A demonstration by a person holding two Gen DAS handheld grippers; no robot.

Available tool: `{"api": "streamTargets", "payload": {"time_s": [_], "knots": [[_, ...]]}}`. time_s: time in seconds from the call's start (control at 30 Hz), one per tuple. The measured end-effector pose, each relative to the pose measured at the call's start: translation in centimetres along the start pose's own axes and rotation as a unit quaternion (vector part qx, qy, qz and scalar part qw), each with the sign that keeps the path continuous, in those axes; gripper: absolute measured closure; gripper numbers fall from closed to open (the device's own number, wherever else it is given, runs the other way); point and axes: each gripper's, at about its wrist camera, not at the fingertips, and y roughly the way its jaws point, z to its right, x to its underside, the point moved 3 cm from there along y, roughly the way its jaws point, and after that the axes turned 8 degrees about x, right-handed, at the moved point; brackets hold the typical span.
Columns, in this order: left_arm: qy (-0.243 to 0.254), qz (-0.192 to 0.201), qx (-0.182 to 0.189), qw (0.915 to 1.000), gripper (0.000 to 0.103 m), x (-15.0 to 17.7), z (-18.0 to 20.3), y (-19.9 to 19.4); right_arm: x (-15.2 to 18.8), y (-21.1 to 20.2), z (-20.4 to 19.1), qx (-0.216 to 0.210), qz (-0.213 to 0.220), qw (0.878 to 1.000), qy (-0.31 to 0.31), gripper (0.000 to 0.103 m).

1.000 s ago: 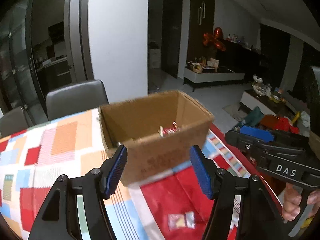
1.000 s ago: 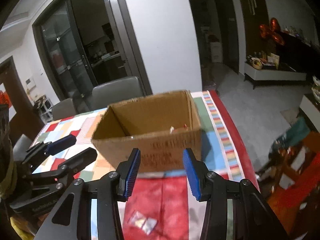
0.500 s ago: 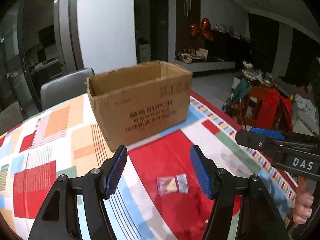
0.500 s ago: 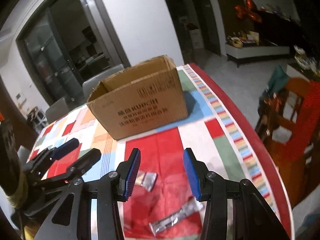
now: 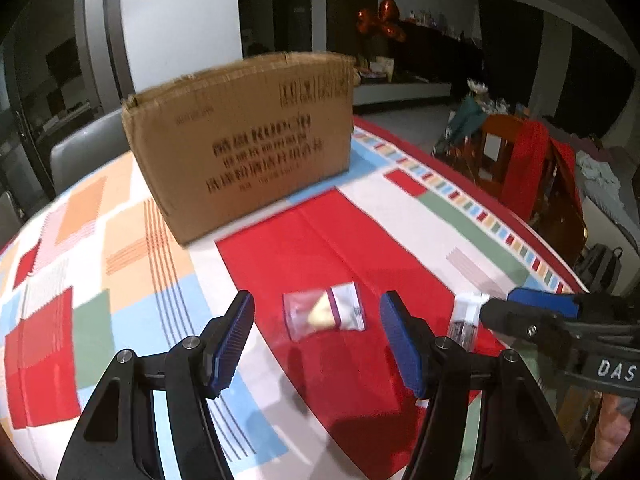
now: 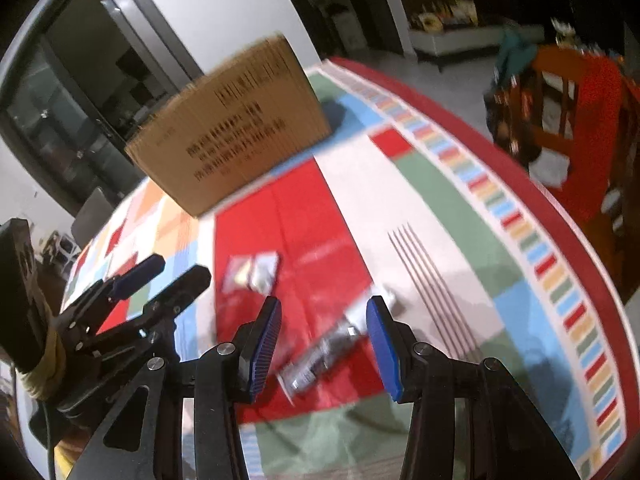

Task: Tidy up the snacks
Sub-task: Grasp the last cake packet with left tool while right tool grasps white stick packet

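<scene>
**Both grippers poised over snack packets on the patchwork cloth**

A table draped in a bright patchwork tablecloth [image 5: 100, 264] filled the foreground of a dim living room. Your left gripper [image 5: 316, 340] was spread, framing a small clear snack packet [image 5: 324, 311] on the red panel. Your right gripper [image 6: 322, 346] was parted too, above a long dark sachet [image 6: 320, 360]. Beyond stood the cardboard box [image 5: 240, 140]. You seemed mid-approach; next, each needed lowering and closing squarely.
</scene>
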Motion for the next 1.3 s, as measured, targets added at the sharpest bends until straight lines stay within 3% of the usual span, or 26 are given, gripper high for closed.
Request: {"api": "streamTargets", "payload": {"time_s": [0.27, 0.53, 0.73, 0.9, 1.13, 1.17, 1.3], "knots": [[0.000, -0.032, 0.000, 0.9995, 0.039, 1.0, -0.1, 2.7, 1.7, 2.6, 0.3, -0.009, -0.053, 0.999, 0.006, 0.057], [-0.021, -0.050, -0.001, 0.9985, 0.039, 1.1, -0.8, 5.1, 1.6, 4.0, 0.1, 0.009, -0.058, 0.998, -0.005, 0.057], [-0.049, -0.061, -0.013, 0.9969, 0.038, 1.5, -1.3, 6.7, 0.8, 4.7, -0.8, 0.026, -0.038, 0.998, -0.033, 0.058], [-0.055, -0.052, -0.023, 0.9969, 0.038, 1.4, -1.5, 6.8, 0.2, 5.4, -1.3, 0.036, -0.026, 0.998, -0.055, 0.066], [-0.058, -0.034, -0.021, 0.9975, 0.058, 1.7, -1.1, 6.3, 0.1, 5.7, -1.7, 0.026, -0.011, 0.996, -0.080, 0.078], [-0.058, -0.033, -0.022, 0.9975, 0.065, 1.7, -1.1, 6.2, 0.1, 5.7, -1.7, 0.022, -0.011, 0.996, -0.081, 0.079], [-0.074, -0.034, -0.011, 0.9967, 0.071, 1.8, -1.2, 5.6, 0.0, 5.6, -1.6, 0.014, -0.010, 0.996, -0.084, 0.080]]}}
